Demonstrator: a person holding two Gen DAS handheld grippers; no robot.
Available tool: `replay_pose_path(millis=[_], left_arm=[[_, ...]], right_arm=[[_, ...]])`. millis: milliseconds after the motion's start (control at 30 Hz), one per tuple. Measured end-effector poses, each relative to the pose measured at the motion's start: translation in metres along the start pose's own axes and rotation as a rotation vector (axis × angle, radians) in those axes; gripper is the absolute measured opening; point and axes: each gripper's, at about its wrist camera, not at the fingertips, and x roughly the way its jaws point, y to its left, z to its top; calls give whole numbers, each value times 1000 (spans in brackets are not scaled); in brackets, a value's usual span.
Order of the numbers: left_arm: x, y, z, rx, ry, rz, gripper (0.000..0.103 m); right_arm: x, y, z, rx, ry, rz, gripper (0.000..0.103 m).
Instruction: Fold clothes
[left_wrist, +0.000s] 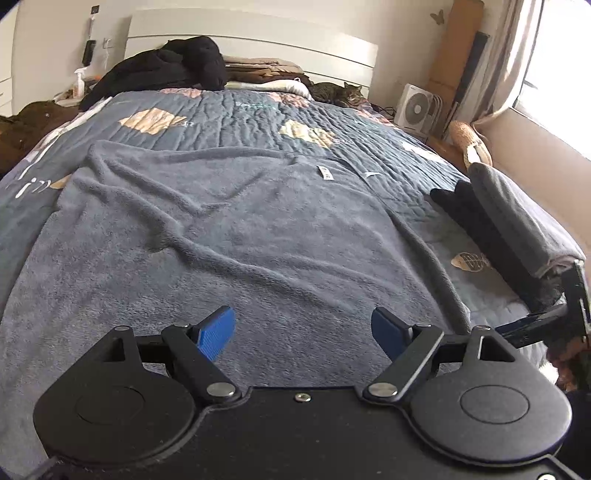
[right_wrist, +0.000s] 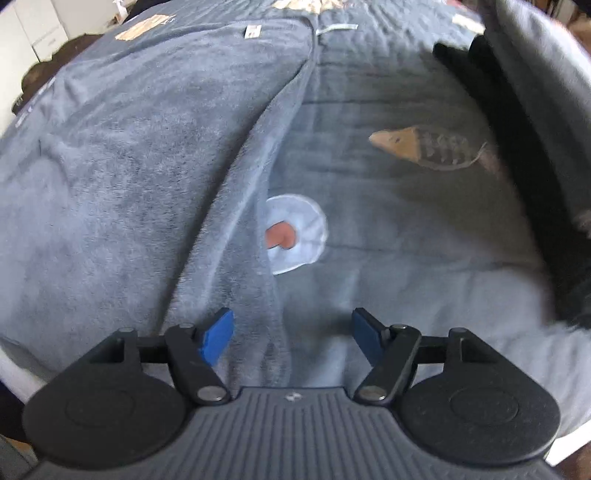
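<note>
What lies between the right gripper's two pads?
In the right wrist view, the right gripper stands open over the towel's edge; that edge and bare quilt show between the pads, which grip nothing.

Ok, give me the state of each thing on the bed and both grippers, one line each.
Grey fleece garment: spread flat, wrinkled, unfolded.
Folded grey and black clothes stack: folded, at bed's right edge.
Black clothes heap: piled, unfolded, by headboard.
Tabby cat: lying near pillows.
Left gripper: open, empty.
Right gripper: open, over garment's edge.
</note>
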Motion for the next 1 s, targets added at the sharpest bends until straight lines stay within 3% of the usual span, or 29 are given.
replay_pose_path(millis=[133,167,233,267,300,667,867,1000], left_arm=[[-2,-7,-2,14,2,3,83],[-2,-9,-2,19,2,4,84],[-1,-14,-1,31,2,6,85],[0,-15,-1,36,3,4,85],[1,-17,-1,42,5,3,85],[-7,-21,1,114,9,18,85],[-24,2,14,158,-12,65,86],[-46,44,24,174,-28,130,89]], right_arm=[[4,-1,-9,79,-10,33,70],[5,-2,-11,101,-14,40,65],[1,-8,-13,146,-29,57,37],[-2,-10,-14,161,-36,71,18],[-4,-11,-15,171,-38,83,9],[-51,-32,-30,257,-103,58,7],[-37,-5,-30,118,8,-116,11],[-58,-1,-31,181,-95,-88,14]])
